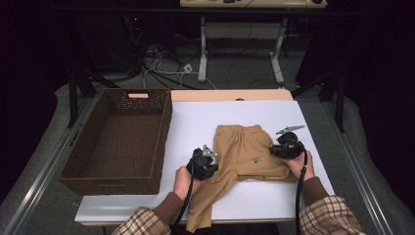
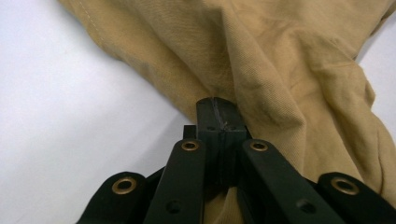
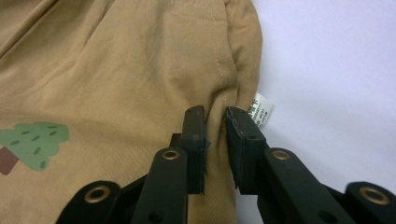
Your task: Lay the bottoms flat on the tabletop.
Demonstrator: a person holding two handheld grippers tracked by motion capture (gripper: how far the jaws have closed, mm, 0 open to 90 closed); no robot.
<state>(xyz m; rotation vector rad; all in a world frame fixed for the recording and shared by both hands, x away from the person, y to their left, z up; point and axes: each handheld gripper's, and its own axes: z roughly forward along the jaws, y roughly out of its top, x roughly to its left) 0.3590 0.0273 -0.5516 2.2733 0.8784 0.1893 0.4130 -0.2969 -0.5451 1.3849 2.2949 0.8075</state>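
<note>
Tan trousers (image 1: 244, 152) lie on the white table (image 1: 195, 122), waistband at the far side; one leg runs toward the person and hangs over the front edge. A small green tree motif (image 1: 256, 159) marks the other leg. My left gripper (image 1: 205, 169) sits at the left edge of the trousers (image 2: 280, 70), its jaws pressed together (image 2: 219, 122) on the cloth's edge. My right gripper (image 1: 286, 149) is at the right edge of the trousers (image 3: 116, 70), jaws (image 3: 215, 123) pinching a raised fold beside a white label (image 3: 260, 109). The tree motif (image 3: 35, 140) lies left of that grip.
A dark brown woven basket (image 1: 164, 147) with nothing in it stands on the left, its right wall against the table's left part. White table surface shows between basket and trousers. Behind the table are cables on the floor and white desk legs.
</note>
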